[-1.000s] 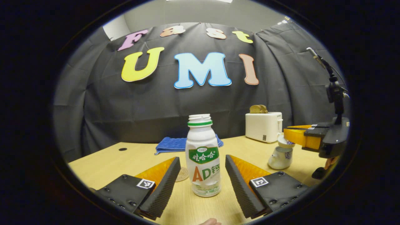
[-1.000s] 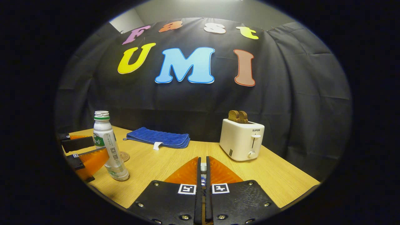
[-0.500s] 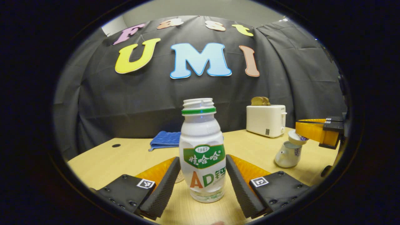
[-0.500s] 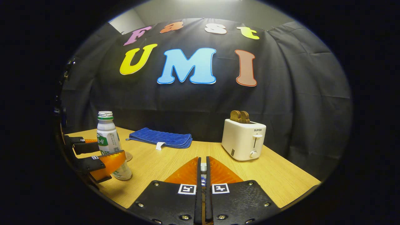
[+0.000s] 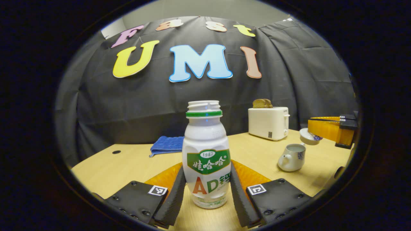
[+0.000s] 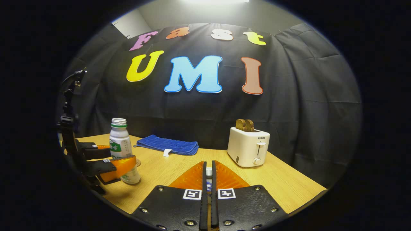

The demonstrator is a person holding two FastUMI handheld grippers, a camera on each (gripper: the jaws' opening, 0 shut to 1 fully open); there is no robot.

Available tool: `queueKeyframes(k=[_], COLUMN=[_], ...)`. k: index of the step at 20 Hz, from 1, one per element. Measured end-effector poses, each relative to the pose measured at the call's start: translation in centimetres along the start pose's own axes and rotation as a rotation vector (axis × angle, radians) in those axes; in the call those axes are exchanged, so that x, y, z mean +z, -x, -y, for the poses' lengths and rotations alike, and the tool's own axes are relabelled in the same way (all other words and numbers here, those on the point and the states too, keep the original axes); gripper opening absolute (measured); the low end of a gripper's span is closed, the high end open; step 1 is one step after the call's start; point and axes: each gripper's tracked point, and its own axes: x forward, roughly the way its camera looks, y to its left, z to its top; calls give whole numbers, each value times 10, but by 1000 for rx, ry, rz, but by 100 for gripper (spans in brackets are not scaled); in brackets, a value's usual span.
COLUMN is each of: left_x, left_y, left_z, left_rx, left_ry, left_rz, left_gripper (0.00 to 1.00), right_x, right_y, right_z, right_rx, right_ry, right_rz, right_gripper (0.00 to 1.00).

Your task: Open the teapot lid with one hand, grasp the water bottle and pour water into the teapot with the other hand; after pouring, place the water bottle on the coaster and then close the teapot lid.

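A white water bottle with a green neck ring and no cap stands on the wooden table. My left gripper is shut on it, one finger pressed against each side of its lower half. At the right sits the small white teapot, its mouth uncovered. Its lid hangs above and to the right of it, pinched by my right gripper. In the right gripper view, my right gripper is shut on the lid's knob. The bottle and my left gripper are at the far left.
A white toaster with toast in it stands at the back right of the table, also in the right gripper view. A folded blue cloth lies at the back. A sliver of round coaster peeks out behind the bottle.
My left gripper moved forward around the bottle and its fingers closed onto it. The right gripper lifted the lid up and to the right, away from the teapot.
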Motion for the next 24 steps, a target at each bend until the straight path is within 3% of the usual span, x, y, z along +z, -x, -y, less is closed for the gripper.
queueKeyframes(k=[5,7,9,12,18,24], left_x=[14,16,18,17,24,21], left_y=[-8,-15,-23,-31,-46,-59], left_z=[19,26,31,37,51,60], left_rx=[-14,-12,-12,-8,7,15], left_ry=[-107,-175,-259,-366,-644,-823], left_rz=[20,10,2,-7,-4,-23], left_gripper=[75,80,71,75,70,73], right_x=[16,14,11,7,-3,-1], right_y=[58,83,104,130,167,183], right_z=[14,15,17,19,6,5], right_rx=[1,7,17,28,91,110], right_ry=[-45,-61,-70,-74,-89,-91], right_rz=[59,73,81,94,116,155], right_gripper=[4,4,4,4,4,4])
